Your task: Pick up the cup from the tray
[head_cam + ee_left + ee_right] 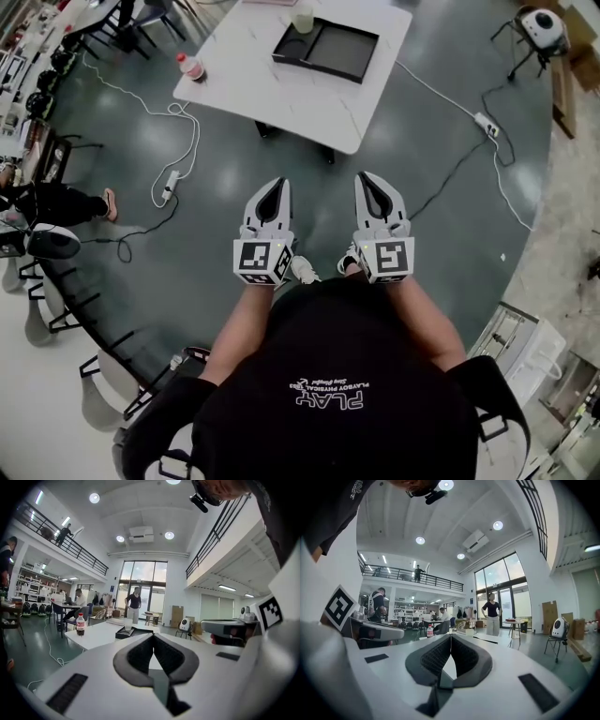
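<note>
A translucent cup (302,19) stands in the back left corner of a black tray (327,49) on a white table (253,89) some way ahead of me. The cup (128,625) and tray (123,633) also show small in the left gripper view. My left gripper (276,184) and right gripper (367,177) are held side by side in front of my chest, far short of the table. Both are shut with nothing between the jaws; the tips meet in each gripper view (153,636) (451,635).
A red-capped drink bottle (190,67) stands at the table's left corner. White and black cables (173,141) and power strips (486,124) lie on the dark floor around the table. Chairs and desks line the left side. A person (134,603) stands beyond the table.
</note>
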